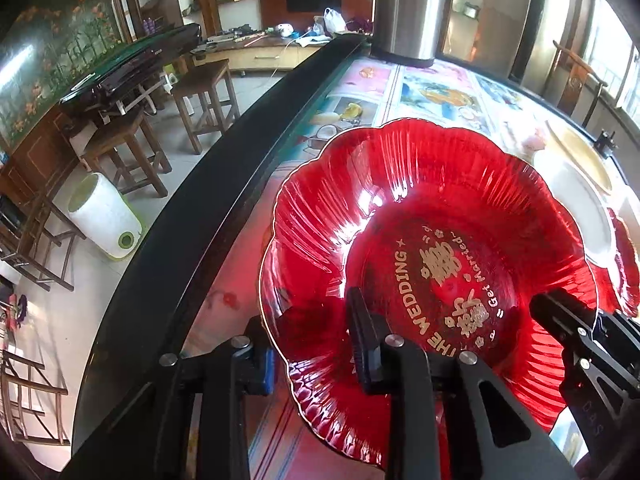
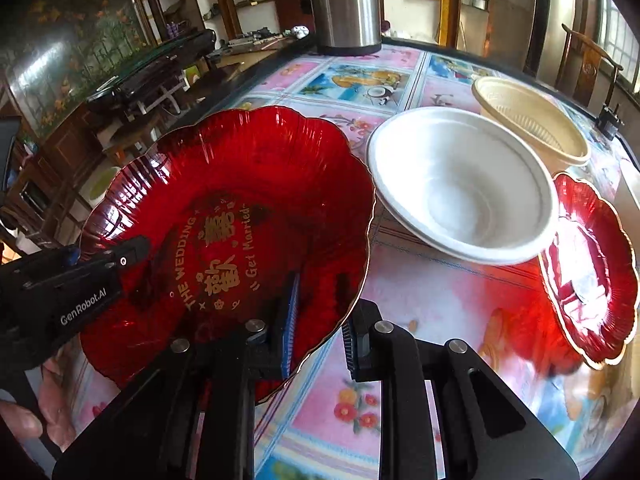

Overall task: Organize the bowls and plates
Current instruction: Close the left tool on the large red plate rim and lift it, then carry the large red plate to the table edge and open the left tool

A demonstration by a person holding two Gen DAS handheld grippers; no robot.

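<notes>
A red scalloped glass plate [image 1: 432,240] with gold "THE WEDDING" lettering is lifted above the table; it also shows in the right wrist view [image 2: 224,220]. My left gripper [image 1: 316,344] is shut on its rim, one finger over and one under. My right gripper [image 2: 320,320] straddles the opposite rim edge with a gap at the jaws. The left gripper's body [image 2: 80,280] shows at the plate's left. A white bowl [image 2: 464,184], a cream bowl [image 2: 532,120] and a second red plate [image 2: 592,264] sit on the table to the right.
A steel thermos [image 2: 344,4] stands at the table's far edge. The table [image 2: 360,420] has a floral cloth under glass and a dark curved rim [image 1: 192,216]. Wooden stools [image 1: 200,96] and a white bin [image 1: 104,216] stand on the floor to the left.
</notes>
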